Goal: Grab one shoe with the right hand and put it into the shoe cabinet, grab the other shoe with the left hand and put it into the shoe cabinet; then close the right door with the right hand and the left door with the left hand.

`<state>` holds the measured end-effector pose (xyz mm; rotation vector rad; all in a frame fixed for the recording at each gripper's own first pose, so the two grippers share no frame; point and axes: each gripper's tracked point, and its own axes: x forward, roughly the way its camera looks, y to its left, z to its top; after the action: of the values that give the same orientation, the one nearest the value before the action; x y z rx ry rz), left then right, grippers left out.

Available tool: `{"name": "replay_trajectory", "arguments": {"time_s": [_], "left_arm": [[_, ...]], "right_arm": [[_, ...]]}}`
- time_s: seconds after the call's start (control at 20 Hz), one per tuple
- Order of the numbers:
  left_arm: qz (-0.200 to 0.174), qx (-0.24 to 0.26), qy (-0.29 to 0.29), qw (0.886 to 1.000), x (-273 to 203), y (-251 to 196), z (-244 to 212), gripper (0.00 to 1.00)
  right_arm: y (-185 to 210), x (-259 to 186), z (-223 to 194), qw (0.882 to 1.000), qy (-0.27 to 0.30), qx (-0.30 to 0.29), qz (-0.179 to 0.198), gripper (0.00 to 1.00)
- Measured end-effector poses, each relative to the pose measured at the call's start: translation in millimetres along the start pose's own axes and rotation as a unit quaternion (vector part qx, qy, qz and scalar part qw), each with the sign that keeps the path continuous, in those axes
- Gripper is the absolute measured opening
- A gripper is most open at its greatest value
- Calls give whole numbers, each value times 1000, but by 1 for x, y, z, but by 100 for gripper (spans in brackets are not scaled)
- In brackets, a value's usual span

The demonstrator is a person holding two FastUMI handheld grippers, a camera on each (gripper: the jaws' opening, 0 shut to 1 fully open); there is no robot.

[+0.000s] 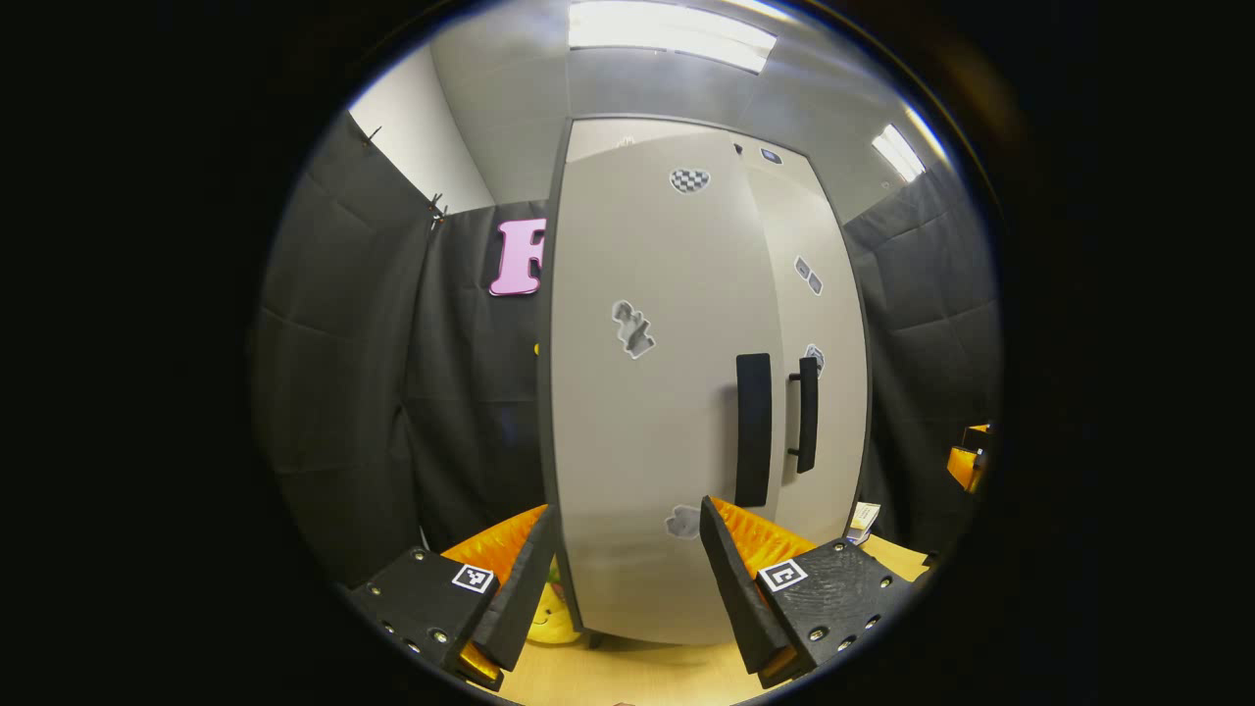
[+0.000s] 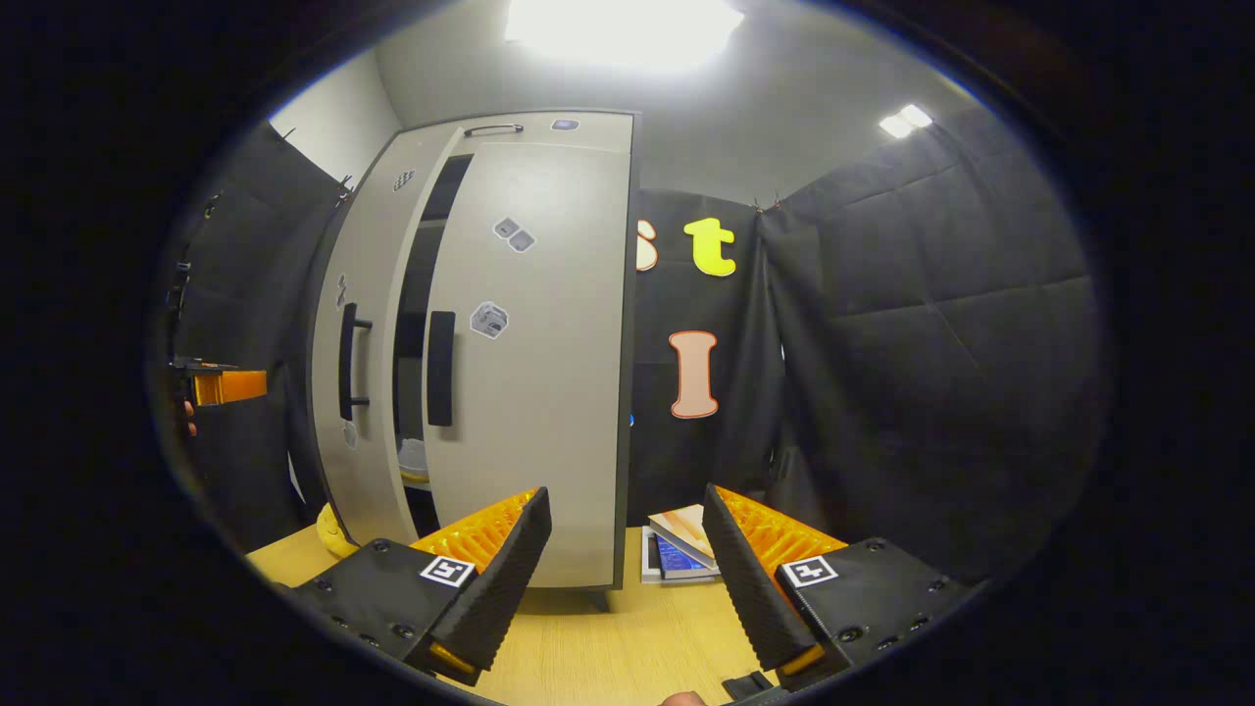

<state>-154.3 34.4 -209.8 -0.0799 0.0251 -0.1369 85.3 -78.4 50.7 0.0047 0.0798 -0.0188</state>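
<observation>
The grey shoe cabinet (image 1: 647,412) stands close in front in the left gripper view, each door carrying a black handle (image 1: 753,427). My left gripper (image 1: 625,588) is open, its fingers spread either side of the left door's lower part, a little short of it. In the right gripper view a narrow dark gap (image 2: 417,324) shows between the two doors, with a pale object (image 2: 414,459), possibly a shoe, on a shelf inside. My right gripper (image 2: 627,579) is open and holds nothing, in front of the right door (image 2: 534,373). The left gripper (image 2: 221,385) also shows there at far left.
The cabinet stands on a wooden tabletop (image 2: 598,647). A yellow soft object (image 1: 551,620) lies at its left foot. Flat books or boxes (image 2: 677,549) lie to its right. Black cloth walls close in on both sides.
</observation>
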Motion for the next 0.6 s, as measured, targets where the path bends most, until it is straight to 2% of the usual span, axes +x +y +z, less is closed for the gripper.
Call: {"name": "replay_trajectory", "arguments": {"time_s": [0.6], "left_arm": [[20,20,-15,999,-112,7,12,78]], "right_arm": [[23,-51,5,999,-22,2,39,98]]}}
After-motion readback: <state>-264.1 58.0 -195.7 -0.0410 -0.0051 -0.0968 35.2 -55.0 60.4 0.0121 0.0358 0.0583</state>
